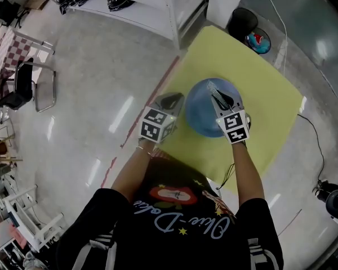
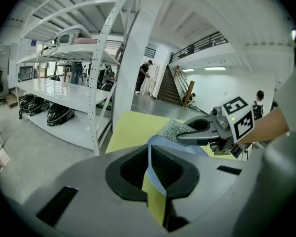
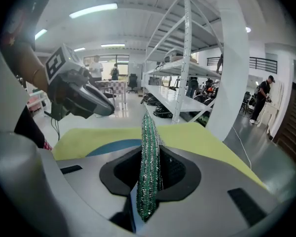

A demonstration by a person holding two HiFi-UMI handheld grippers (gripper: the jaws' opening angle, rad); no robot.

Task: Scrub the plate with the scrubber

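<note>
My right claw (image 3: 150,164) is clamped flat on the scrubber (image 3: 148,132), a green and silver mesh pad that stands on edge between the jaws and pokes out past their tips. My left claw (image 2: 150,167) is closed narrow on the near rim of the blue plate (image 1: 201,110), the thin edge running straight up between the jaws. From above, the scrubber sits over the far half of the plate, and I cannot tell whether it presses on the plate or only brushes it. The plate lies on the yellow surface (image 1: 259,94), toward its middle, with both claws close together over it.

As I judge it, scrubbing is the step in hand. To do it well I would bear down on the rim with the left claw so the plate cannot spin or skate, then lay the free end of the mesh against the face and work in small overlapping circles from the middle out, staying clear of the left jaws, with light pressure so the pad does not slip from my grip
</note>
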